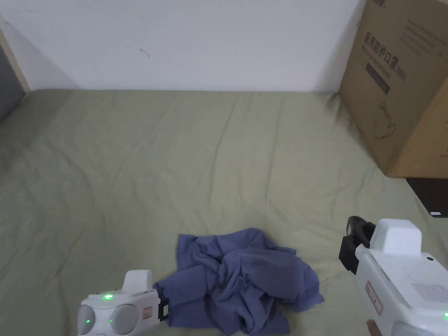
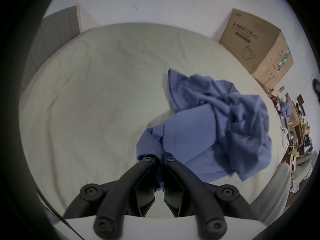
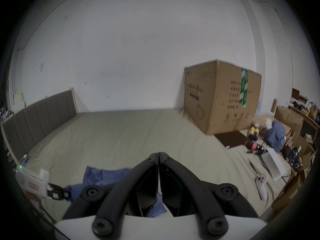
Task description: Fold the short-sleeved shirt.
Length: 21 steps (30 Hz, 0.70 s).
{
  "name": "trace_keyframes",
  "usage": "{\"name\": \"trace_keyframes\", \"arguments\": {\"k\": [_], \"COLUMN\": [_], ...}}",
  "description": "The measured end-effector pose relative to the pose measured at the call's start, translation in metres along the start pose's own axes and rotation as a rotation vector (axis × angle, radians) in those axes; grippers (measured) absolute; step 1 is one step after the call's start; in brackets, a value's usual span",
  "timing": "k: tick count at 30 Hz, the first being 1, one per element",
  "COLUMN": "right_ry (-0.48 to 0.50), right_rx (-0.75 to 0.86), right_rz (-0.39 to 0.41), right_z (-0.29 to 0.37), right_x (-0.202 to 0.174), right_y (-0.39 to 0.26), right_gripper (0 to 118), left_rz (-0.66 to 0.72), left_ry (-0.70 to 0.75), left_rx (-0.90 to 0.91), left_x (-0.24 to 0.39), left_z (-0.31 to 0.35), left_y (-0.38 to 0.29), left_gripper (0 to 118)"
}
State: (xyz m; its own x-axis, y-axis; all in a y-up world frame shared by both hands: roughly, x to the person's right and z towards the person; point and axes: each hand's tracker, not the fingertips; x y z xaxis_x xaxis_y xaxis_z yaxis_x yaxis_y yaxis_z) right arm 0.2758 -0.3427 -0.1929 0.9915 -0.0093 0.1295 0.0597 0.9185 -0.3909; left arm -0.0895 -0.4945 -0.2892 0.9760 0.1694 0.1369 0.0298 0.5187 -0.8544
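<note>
A crumpled blue short-sleeved shirt [image 1: 245, 280] lies in a heap near the front of the bed [image 1: 175, 153]. My left gripper [image 1: 162, 306] is at the shirt's left edge. In the left gripper view its jaws [image 2: 159, 159] are closed on a fold of the shirt [image 2: 207, 126], with blue cloth pinched between them. My right gripper [image 1: 350, 245] hovers to the right of the heap, apart from it. In the right gripper view it [image 3: 158, 154] is shut with nothing in it, and the shirt [image 3: 103, 174] and the left gripper [image 3: 58, 193] show low on the left.
A large cardboard box [image 1: 402, 87] stands on the bed's far right corner, with a dark flat object [image 1: 431, 197] in front of it. A padded headboard [image 3: 38, 115] runs along the left. A white controller [image 3: 261, 185] and loose clutter lie at the bed's right edge.
</note>
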Motion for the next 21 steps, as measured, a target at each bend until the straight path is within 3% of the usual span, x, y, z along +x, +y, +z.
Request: {"name": "trace_keyframes", "arguments": {"k": [1, 2, 3, 4, 5, 6, 11, 14, 16, 18, 21], "right_ry": [0.009, 0.008, 0.008, 0.029, 0.033, 0.041, 0.048, 0.099, 0.124, 0.148, 0.187], "right_rx": [-0.057, -0.097, -0.133, -0.178, -0.226, -0.276, -0.493, -0.556, -0.600, -0.609, -0.633], "right_rz": [-0.001, -0.016, -0.033, -0.057, -0.068, -0.074, -0.009, -0.029, -0.001, -0.009, -0.048], "right_z": [-0.012, -0.024, -0.035, -0.047, -0.060, -0.073, -0.133, -0.151, -0.162, -0.158, -0.158], "right_x": [0.004, 0.009, 0.012, 0.015, 0.017, 0.019, 0.021, 0.019, 0.015, 0.002, -0.002], "right_y": [-0.005, -0.012, -0.019, -0.025, -0.033, -0.041, -0.085, -0.104, -0.113, -0.115, -0.123], "right_gripper": [7, 21, 42, 74, 92, 102, 100, 96, 92, 79, 47], "left_rz": [-0.002, 0.012, 0.035, 0.051, 0.061, 0.069, 0.066, 0.041, 0.042, 0.046, 0.043], "left_ry": [-0.005, -0.025, -0.047, -0.069, -0.084, -0.091, -0.099, -0.084, -0.084, -0.086, -0.085], "left_rx": [0.018, 0.034, 0.056, 0.070, 0.075, 0.075, 0.075, 0.068, 0.064, 0.062, 0.059], "left_x": [-0.001, -0.003, -0.006, -0.008, -0.010, -0.011, -0.008, -0.007, -0.007, -0.008, -0.008], "left_z": [0.009, 0.018, 0.025, 0.032, 0.037, 0.040, 0.040, 0.038, 0.036, 0.036, 0.036], "left_y": [0.002, 0.004, 0.005, 0.006, 0.008, 0.009, 0.009, 0.008, 0.008, 0.008, 0.008], "left_gripper": [4, 4, 4, 4, 4, 4, 4, 4, 4, 4, 4]}}
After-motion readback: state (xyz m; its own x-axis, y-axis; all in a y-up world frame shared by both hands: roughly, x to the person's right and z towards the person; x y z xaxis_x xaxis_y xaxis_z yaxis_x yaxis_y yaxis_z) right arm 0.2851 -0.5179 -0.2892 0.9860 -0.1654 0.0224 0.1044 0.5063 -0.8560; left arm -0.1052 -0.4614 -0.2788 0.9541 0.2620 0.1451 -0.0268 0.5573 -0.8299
